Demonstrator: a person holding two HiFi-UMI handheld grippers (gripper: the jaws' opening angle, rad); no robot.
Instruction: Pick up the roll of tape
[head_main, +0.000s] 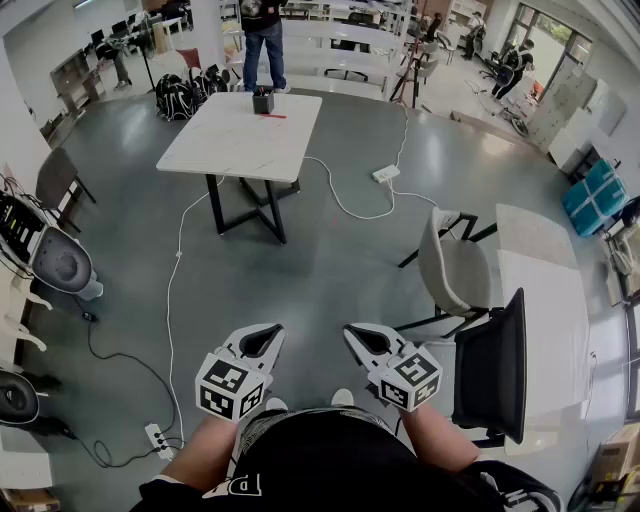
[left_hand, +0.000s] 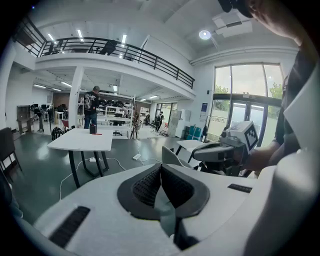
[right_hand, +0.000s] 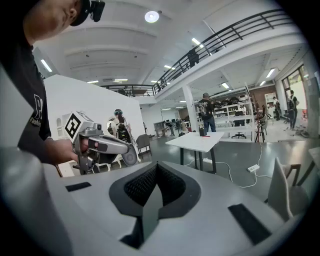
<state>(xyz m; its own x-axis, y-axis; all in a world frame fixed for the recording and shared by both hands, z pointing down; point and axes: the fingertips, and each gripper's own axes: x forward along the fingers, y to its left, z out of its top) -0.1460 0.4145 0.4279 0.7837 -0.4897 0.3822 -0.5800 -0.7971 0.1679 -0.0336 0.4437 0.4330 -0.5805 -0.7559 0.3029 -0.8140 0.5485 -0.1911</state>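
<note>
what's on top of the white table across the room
A small dark container near the far edge, a thin red item beside it. The container's inside cannot be seen.

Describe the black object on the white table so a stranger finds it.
Start at the white table alone on the grey floor. At its far edge stands a small black object, dark and upright, unlike the thin red item lying flat beside it.

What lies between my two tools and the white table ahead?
In the head view, mostly bare grey floor, crossed by a white cable that runs down from under the table.
</note>
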